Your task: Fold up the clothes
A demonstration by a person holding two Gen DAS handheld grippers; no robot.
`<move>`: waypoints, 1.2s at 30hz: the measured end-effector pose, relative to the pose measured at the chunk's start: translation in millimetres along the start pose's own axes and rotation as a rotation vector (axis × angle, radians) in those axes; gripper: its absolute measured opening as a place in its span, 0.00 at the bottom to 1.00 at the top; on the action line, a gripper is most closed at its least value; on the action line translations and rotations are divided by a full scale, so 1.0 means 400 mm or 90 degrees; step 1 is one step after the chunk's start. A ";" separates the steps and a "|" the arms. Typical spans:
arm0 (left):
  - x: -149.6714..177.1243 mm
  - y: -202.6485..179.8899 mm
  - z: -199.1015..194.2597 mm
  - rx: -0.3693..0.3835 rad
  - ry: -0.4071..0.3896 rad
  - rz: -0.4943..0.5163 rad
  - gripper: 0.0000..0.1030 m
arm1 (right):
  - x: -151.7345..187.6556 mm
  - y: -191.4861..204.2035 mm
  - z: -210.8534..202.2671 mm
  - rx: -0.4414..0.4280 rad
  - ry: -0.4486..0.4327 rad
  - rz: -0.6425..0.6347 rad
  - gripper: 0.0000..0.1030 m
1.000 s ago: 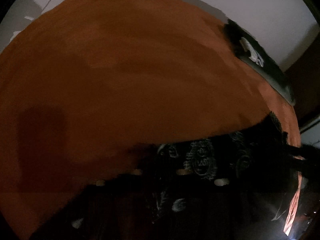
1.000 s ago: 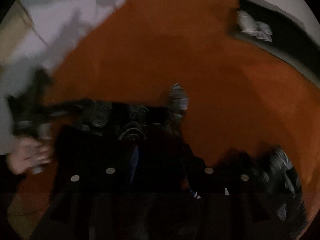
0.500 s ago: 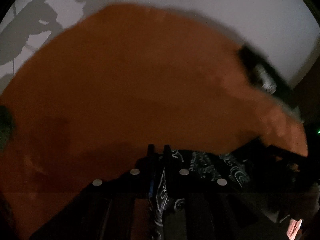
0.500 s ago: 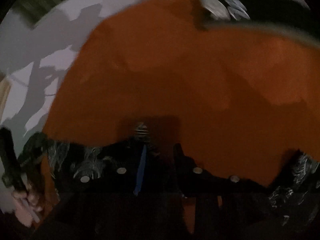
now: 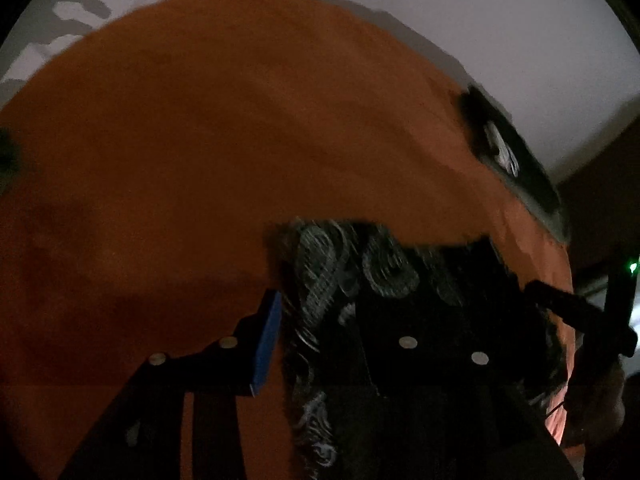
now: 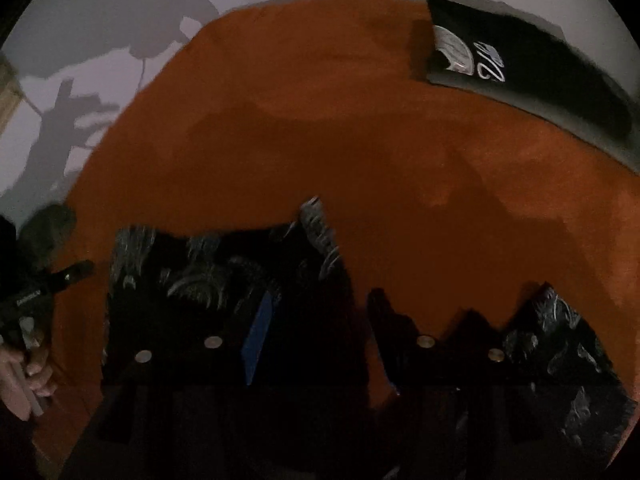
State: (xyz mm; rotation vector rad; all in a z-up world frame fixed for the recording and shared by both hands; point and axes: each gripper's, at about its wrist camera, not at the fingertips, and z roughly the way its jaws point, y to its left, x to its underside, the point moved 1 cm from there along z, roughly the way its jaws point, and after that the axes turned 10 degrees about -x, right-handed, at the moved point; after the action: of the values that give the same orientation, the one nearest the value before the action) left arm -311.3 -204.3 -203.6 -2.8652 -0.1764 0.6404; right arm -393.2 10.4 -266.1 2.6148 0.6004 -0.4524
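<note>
An orange cloth (image 6: 360,140) is covering the surface, and a pale wall (image 6: 80,60) is rising past its far edge, with shadows falling on it.

In the right wrist view, at the left edge, a hand (image 6: 24,376) is holding the left gripper (image 6: 60,280) just beside the left end of a black patterned garment (image 6: 208,276). That garment is lying along the cloth's near edge, spreading from the left side to the right, with a small point sticking up near its middle. The right gripper (image 6: 316,344) is hanging over it, its jaws opening, its left finger over the dark fabric and its right finger over a bare orange gap; the pads are pressing on nothing I can make out. Toward the far right corner a folded black garment (image 6: 520,64) with a white print is lying flat, well apart from the patterned one.

In the left wrist view, the left gripper (image 5: 320,344) is also opening its jaws. The patterned garment (image 5: 360,276) is sitting between its fingers, loose against the right one, with the blue pad (image 5: 266,340) standing clear of the fabric. The folded garment (image 5: 516,160) is lying at the far right edge.
</note>
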 end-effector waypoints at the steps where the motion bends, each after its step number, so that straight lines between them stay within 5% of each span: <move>1: 0.006 -0.009 0.018 -0.010 0.007 0.006 0.39 | 0.005 0.015 0.018 0.010 0.024 -0.014 0.48; 4: 0.027 -0.033 0.066 -0.009 0.023 0.004 0.37 | 0.016 0.022 0.110 0.096 0.094 -0.034 0.45; 5: 0.032 -0.038 0.070 -0.005 0.020 0.007 0.09 | 0.014 -0.001 0.113 0.085 0.090 0.006 0.24; 6: 0.035 -0.045 0.063 0.001 0.011 0.015 0.04 | 0.010 -0.034 0.105 0.038 0.074 0.073 0.04; 8: 0.036 -0.046 0.016 0.033 -0.029 0.018 0.03 | 0.005 -0.070 0.058 -0.114 0.009 0.164 0.04; 11: 0.029 -0.026 -0.117 0.156 -0.145 0.003 0.03 | 0.004 -0.095 -0.045 -0.437 -0.131 0.179 0.04; 13: 0.013 -0.009 -0.147 0.174 -0.179 0.000 0.03 | 0.007 -0.130 -0.057 -0.548 -0.167 0.175 0.04; 17: -0.035 0.024 -0.039 0.071 -0.112 -0.027 0.04 | 0.008 -0.264 0.070 -0.433 -0.104 0.311 0.09; 21: -0.064 0.103 0.039 -0.011 -0.055 -0.102 0.04 | 0.009 -0.282 0.132 -0.323 -0.044 0.302 0.24; 25: -0.054 0.177 0.008 0.036 -0.066 -0.166 0.06 | 0.015 -0.252 0.032 -0.309 -0.097 0.243 0.56; 31: 0.085 0.114 -0.061 0.069 -0.013 -0.078 0.28 | 0.108 -0.212 -0.167 -0.217 -0.123 0.176 0.57; 36: 0.265 0.034 -0.109 0.086 0.051 -0.036 0.29 | 0.395 -0.318 -0.316 -0.209 -0.118 0.285 0.57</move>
State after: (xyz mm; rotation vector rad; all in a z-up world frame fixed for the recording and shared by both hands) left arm -196.1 -207.9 -211.4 -2.7397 -0.1923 0.5050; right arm -291.1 226.4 -260.8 2.2660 0.0161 -0.4045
